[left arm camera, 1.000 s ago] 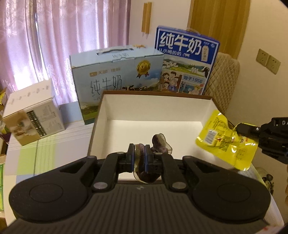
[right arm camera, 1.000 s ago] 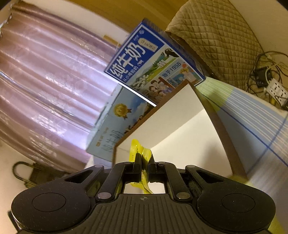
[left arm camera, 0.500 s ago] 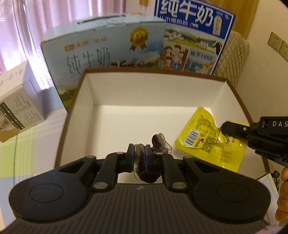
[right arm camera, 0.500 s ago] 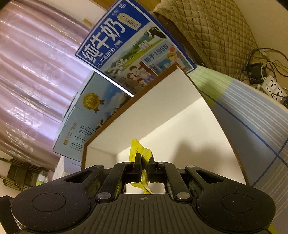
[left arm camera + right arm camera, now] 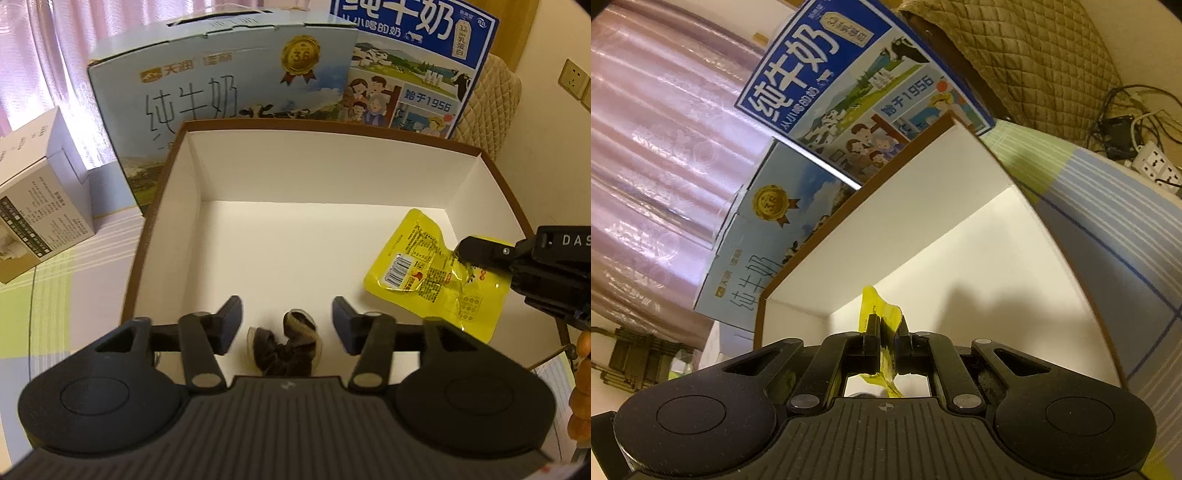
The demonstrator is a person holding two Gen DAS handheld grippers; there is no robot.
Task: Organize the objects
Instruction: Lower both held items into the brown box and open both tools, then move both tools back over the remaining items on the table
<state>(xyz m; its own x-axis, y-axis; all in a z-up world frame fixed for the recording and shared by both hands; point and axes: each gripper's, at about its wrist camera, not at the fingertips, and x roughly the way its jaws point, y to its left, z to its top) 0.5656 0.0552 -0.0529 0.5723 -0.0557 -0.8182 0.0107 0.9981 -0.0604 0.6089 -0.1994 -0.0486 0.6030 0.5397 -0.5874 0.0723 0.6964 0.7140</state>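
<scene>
Dim warm indoor light, pink glow through curtains (image 5: 48, 55), strong fisheye bending, dark vignetted corners.

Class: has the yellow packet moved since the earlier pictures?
Yes. The packet, clamped in the right gripper, has come down from outside the box's right rim to inside it, above the floor.

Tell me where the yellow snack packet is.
In the left wrist view the yellow snack packet hangs inside the white box at its right side, pinched by the right gripper.
</scene>
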